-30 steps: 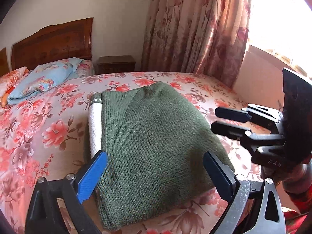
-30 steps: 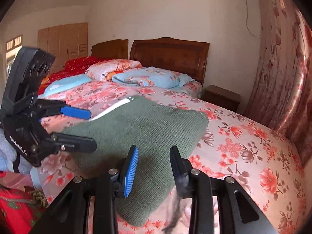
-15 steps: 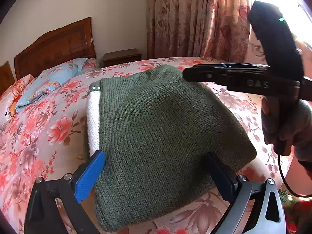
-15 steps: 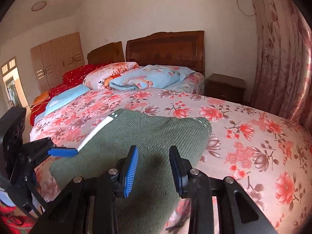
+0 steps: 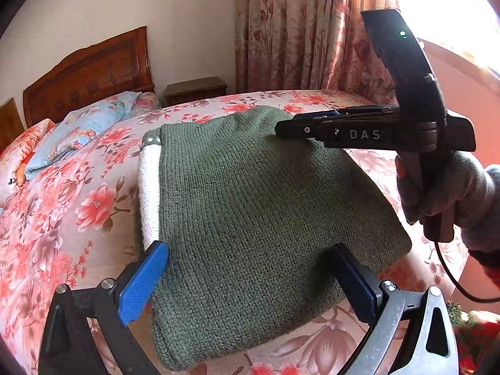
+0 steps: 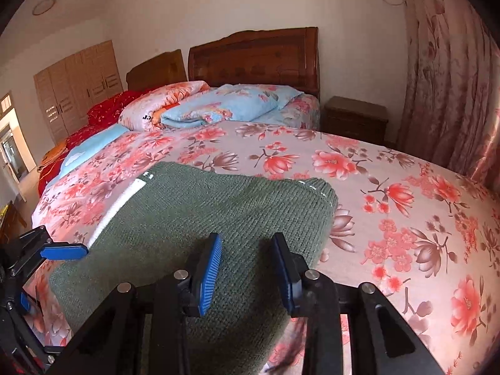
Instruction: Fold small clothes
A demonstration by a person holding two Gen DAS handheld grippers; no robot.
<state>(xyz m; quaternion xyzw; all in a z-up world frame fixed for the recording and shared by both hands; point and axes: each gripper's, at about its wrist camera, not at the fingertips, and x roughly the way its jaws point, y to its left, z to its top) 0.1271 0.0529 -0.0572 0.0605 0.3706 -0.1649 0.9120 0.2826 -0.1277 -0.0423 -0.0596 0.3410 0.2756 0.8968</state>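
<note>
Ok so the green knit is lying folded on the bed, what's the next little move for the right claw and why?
Probably lower the right claw onto the green knit's far right edge and close. Its jaws hang parted above the fabric, gripping nothing, while the left claw, wide open, straddles the near edge.

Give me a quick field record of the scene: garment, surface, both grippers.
garment: green knit sweater, folded flat, white band showing along one edge
surface: bed with floral sheet
left gripper: open, jaws wide, over the sweater's near edge, nothing between the pads
right gripper: partly open, over the sweater, nothing gripped
background: blue floral pillow, wooden headboard, nightstand, curtain
</note>
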